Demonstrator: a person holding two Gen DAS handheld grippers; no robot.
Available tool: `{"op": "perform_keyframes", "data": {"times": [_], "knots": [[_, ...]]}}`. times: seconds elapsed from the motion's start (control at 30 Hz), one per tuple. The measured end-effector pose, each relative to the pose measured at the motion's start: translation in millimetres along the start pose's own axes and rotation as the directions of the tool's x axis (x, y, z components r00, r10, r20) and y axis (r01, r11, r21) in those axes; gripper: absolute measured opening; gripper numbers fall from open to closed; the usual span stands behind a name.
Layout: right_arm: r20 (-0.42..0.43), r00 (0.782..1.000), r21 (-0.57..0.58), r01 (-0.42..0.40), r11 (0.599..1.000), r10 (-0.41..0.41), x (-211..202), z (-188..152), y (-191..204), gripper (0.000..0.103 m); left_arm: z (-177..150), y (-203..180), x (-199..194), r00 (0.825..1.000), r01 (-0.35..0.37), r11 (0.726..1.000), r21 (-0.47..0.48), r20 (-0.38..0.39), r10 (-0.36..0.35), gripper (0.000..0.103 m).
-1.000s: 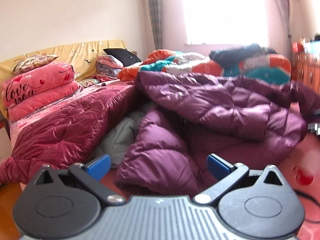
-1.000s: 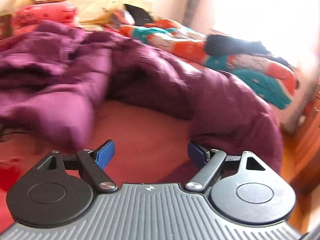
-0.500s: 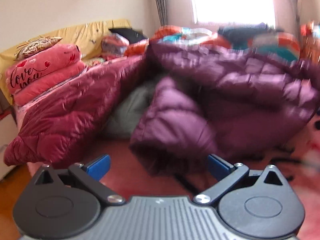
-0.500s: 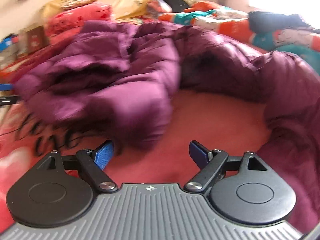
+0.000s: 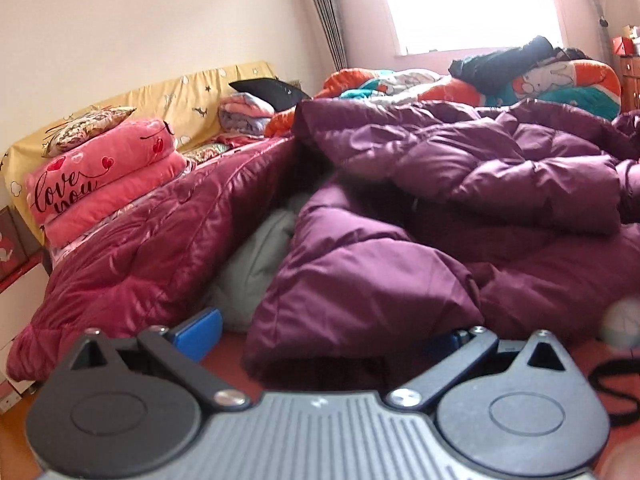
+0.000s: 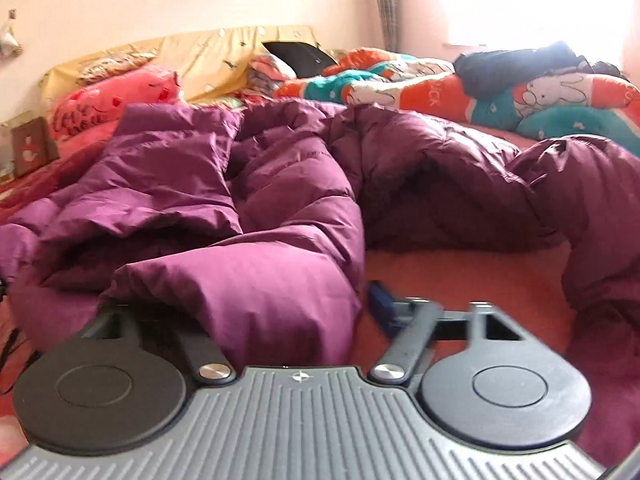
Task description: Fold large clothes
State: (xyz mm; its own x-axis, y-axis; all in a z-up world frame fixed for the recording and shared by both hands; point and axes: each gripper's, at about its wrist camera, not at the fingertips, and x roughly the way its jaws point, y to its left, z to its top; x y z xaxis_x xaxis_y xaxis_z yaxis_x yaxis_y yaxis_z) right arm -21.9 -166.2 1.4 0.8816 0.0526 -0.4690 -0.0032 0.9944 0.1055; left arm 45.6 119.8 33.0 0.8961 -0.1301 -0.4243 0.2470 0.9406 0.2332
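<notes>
A puffy purple down jacket lies crumpled across the red bed sheet. My left gripper is open at the jacket's near edge. A thick fold of it sits between the jaws and hides most of the right pad. In the right wrist view the same jacket spreads to the left and ahead. My right gripper is closing its jaws around another fold. That fold drapes over the left finger and hides it. The blue right fingertip sits just beside the cloth, not visibly pressing it.
A shiny maroon quilted garment and a grey one lie left of the jacket. Pink pillows are stacked at the yellow headboard. An orange and teal blanket is heaped at the back. A black cable lies at the right.
Both grippers moved forward and down onto the jacket, so cloth now lies between each pair of jaws. The right view swung left, and the right jaws narrowed.
</notes>
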Motion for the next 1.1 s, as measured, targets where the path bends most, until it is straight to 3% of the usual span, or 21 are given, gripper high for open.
{"op": "perform_keyframes", "data": {"times": [0.03,0.13,0.17,0.23,0.37,0.63,0.73,0.93,1.03,1.1], "knots": [[-0.007,1.000,0.004,0.012,1.000,-0.012,5,2,2,0.048,1,0,2,1.000,0.009,1.000,-0.017,0.005,-0.009,0.095],[-0.013,0.999,0.034,0.031,0.999,-0.031,3,8,3,0.033,7,-1,4,0.998,0.061,0.995,-0.083,0.022,-0.060,0.066],[-0.008,0.999,0.051,0.032,0.998,-0.031,-6,11,3,0.031,9,-1,3,0.997,0.074,0.992,-0.105,0.027,-0.072,0.044],[0.018,0.999,0.051,0.036,0.998,-0.037,-15,20,10,0.027,14,-1,0,0.996,0.087,0.983,-0.162,0.024,-0.085,0.009],[0.072,0.996,-0.014,0.050,0.999,-0.049,-52,32,19,0.024,21,5,-19,0.990,0.140,0.944,-0.300,0.065,-0.126,0.004],[0.157,0.986,-0.036,0.060,0.998,-0.054,-131,43,15,0.016,32,-9,-95,0.958,0.283,0.884,-0.372,0.148,-0.245,0.002],[0.185,0.981,-0.040,0.059,0.997,-0.051,-168,48,9,0.014,30,-14,-130,0.943,0.331,0.849,-0.413,0.164,-0.288,0.002],[0.218,0.975,-0.057,0.053,0.997,-0.039,-243,46,0,0.014,20,-26,-192,0.927,0.376,0.809,-0.451,0.178,-0.331,0.002],[0.216,0.976,-0.092,0.052,0.994,-0.031,-277,34,3,0.014,10,-29,-210,0.928,0.369,0.789,-0.491,0.152,-0.340,0.002],[0.200,0.980,-0.100,0.044,0.994,-0.023,-288,25,2,0.014,3,-32,-221,0.934,0.351,0.793,-0.499,0.127,-0.334,0.002]]}}
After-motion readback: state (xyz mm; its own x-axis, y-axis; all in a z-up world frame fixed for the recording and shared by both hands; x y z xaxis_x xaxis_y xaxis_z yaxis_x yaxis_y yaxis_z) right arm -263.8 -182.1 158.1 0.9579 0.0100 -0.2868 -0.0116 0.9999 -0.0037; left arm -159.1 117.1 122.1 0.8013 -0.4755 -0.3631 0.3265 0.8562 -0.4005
